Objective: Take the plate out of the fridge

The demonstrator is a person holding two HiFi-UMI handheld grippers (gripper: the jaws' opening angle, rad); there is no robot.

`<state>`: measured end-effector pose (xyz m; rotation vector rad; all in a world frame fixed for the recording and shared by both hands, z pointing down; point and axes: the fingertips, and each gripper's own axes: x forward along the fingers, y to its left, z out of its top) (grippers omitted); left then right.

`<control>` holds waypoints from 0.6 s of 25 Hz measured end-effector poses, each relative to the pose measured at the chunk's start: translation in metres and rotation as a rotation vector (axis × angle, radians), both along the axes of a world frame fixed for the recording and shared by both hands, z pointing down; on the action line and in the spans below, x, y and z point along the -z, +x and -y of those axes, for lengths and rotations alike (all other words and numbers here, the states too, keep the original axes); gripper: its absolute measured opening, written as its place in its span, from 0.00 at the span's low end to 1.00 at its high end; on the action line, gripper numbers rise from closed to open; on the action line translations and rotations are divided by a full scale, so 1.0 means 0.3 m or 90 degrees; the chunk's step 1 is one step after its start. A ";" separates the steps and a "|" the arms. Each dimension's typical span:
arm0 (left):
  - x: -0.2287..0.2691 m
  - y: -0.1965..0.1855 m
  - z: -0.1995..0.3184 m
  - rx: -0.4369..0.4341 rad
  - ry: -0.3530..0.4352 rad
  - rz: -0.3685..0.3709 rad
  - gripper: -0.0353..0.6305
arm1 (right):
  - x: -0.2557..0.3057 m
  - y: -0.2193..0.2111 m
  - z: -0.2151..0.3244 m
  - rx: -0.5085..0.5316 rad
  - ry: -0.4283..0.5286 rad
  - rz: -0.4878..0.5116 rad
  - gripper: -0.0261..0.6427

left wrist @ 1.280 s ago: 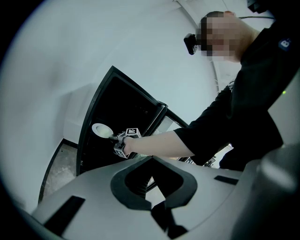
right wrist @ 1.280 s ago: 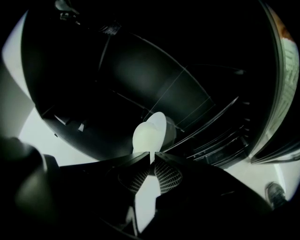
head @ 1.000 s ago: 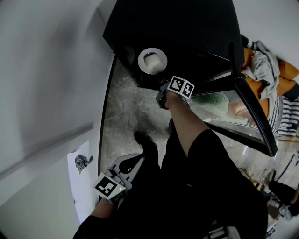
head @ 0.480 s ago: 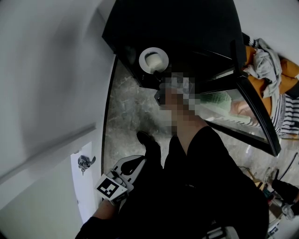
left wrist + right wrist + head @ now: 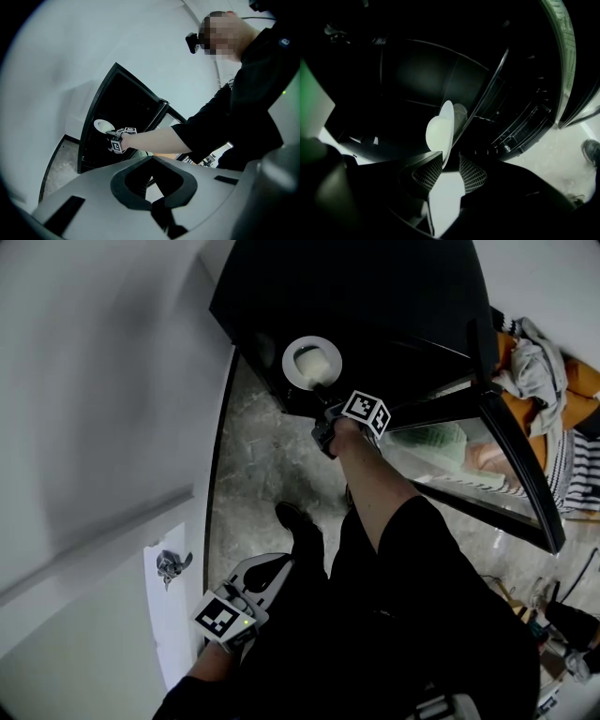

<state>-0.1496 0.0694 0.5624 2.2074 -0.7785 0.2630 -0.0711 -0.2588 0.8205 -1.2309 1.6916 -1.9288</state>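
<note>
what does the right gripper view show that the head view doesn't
Only the right gripper view: the plate seen edge-on, its rim between the right gripper's fingers, which have just been closing a little, with a gap left at the other finger. It also shows wire racks.
Only the head view: the left gripper, shut and empty, low at the picture's left; the clothes pile; the floor.
Both: plate, right gripper, open black fridge.
</note>
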 end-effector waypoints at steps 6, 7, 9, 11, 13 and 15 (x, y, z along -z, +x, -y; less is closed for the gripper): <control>0.009 0.013 -0.005 -0.013 0.004 -0.006 0.05 | 0.025 0.023 -0.026 -0.003 0.010 0.001 0.12; 0.010 0.016 -0.006 -0.015 0.004 -0.007 0.05 | 0.029 0.025 -0.029 -0.006 0.010 0.005 0.10; 0.013 0.021 -0.010 -0.018 0.003 -0.009 0.05 | 0.030 0.028 -0.036 -0.013 0.006 0.017 0.10; 0.016 0.023 -0.011 -0.018 0.003 -0.010 0.05 | 0.028 0.030 -0.045 -0.025 0.002 0.035 0.09; 0.017 0.022 -0.014 -0.018 0.004 -0.009 0.05 | 0.030 0.031 -0.054 -0.041 0.002 0.054 0.08; 0.016 0.021 -0.018 -0.019 0.004 -0.007 0.05 | 0.032 0.028 -0.064 -0.051 0.005 0.065 0.08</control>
